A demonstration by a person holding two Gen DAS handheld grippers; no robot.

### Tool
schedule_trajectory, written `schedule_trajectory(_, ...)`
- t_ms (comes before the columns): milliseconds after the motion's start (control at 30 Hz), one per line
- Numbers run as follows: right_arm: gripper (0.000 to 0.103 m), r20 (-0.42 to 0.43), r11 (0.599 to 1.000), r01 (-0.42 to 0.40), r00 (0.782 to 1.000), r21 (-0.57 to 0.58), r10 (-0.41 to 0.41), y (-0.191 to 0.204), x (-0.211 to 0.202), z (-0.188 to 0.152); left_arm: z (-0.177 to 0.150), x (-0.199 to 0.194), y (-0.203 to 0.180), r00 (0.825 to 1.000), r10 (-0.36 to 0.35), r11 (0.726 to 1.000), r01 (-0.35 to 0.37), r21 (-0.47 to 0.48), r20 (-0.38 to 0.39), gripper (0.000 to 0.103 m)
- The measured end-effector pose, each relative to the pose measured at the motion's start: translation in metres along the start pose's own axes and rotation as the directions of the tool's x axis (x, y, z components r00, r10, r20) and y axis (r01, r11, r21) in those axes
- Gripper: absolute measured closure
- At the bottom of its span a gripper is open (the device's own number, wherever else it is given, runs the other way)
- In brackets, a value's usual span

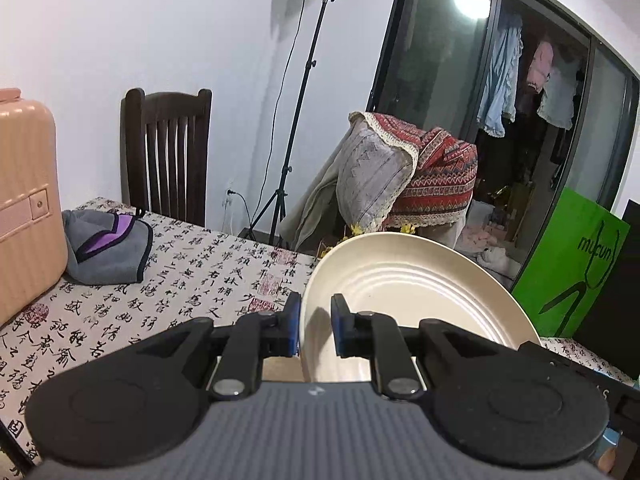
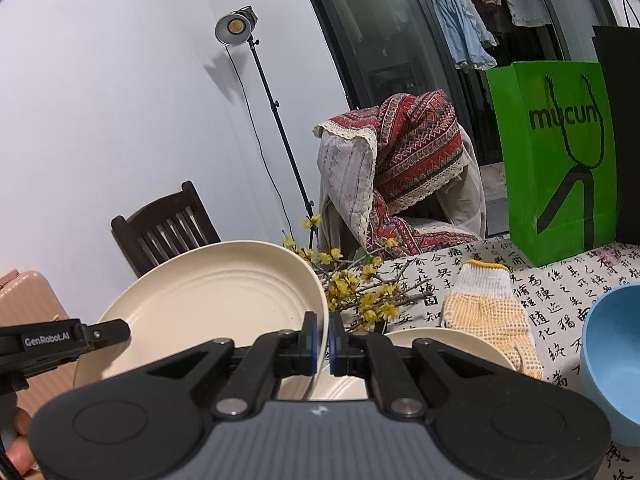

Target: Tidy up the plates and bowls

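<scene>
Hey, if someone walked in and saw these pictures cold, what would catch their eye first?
Probably the cream plate held up off the table, with the right gripper shut on its right rim and the left gripper on its left rim. Next, the bright green paper bag standing at the table's far right, and the blue bowl at the right edge, beside a knitted work glove.

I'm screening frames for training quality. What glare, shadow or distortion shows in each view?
Left wrist: ceiling-light glare on the glass door, straight door frames bowed by fisheye, a jaw shadow on the cream plate. Right wrist: studio lamp throws a shadow on the wall, dark corners, everything sharp.
</scene>
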State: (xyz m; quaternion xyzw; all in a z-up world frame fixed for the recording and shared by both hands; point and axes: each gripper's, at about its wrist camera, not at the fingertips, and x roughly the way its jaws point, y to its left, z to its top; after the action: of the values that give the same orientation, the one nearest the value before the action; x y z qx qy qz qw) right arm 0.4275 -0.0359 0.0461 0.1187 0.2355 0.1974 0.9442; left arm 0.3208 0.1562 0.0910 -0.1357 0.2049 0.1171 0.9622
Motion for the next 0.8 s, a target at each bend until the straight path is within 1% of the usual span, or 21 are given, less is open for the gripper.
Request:
schedule_trajectory(467, 0.097, 0.020, 1.000, 0.016, 1.000, -0.015, -0.016, 0.004, -0.014, 0.004, 0.002, -0.006, -0.001, 1.000, -0.018, 1.000, 0.018, 0.008, 0.011, 0.087)
schedule_trajectory(800, 0.097, 0.023, 0.999, 0.020, 1.000, -0.027, -0.019, 0.003, -0.032, 0.008, 0.004, -0.021, -0.004, 0.999, -0.048, 0.999, 0.048, 0.020, -0.013, 0.087)
